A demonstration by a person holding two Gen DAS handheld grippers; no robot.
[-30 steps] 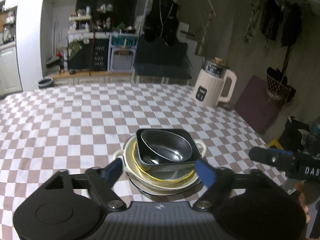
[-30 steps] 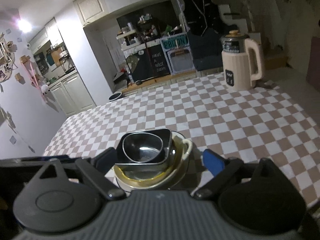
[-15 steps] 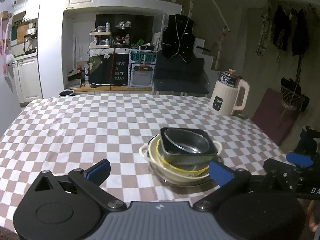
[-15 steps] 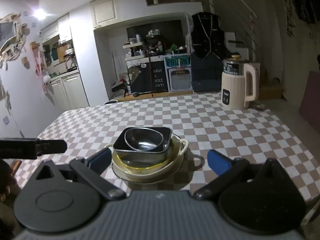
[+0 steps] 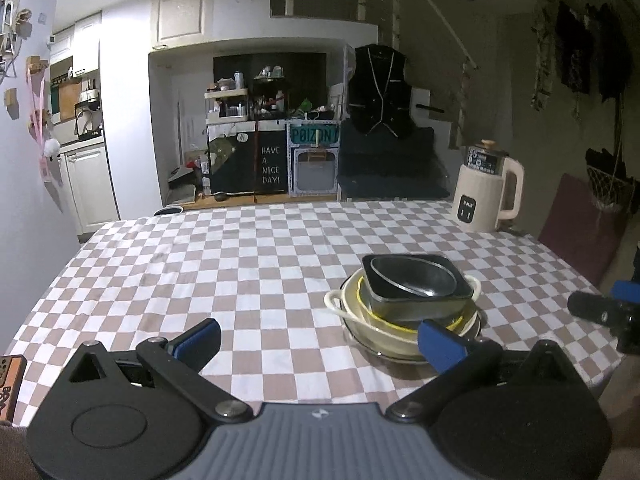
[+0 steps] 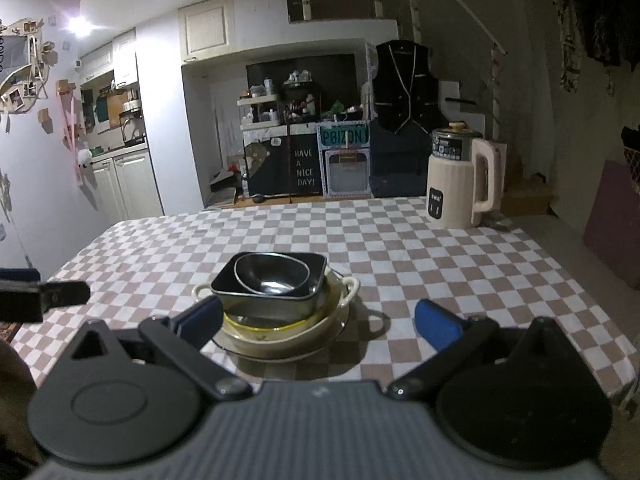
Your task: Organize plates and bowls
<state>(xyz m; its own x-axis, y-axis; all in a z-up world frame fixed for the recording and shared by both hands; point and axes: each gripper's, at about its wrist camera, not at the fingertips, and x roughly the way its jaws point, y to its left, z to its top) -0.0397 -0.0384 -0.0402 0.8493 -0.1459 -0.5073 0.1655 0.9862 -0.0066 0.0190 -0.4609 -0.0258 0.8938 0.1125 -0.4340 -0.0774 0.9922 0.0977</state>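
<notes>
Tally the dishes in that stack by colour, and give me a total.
Dark dishes: 2, an oval bowl nested in a square bowl.
Yellow-rimmed bowl: 1.
Cream two-handled dish: 1.
Clear glass plate underneath: 1.
Total: 5 that show.

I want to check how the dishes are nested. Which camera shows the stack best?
The right wrist view: the stack sits near centre, showing the oval bowl inside the square dish. In the left wrist view the stack sits off right, with a blue fingertip covering its front rim.
</notes>
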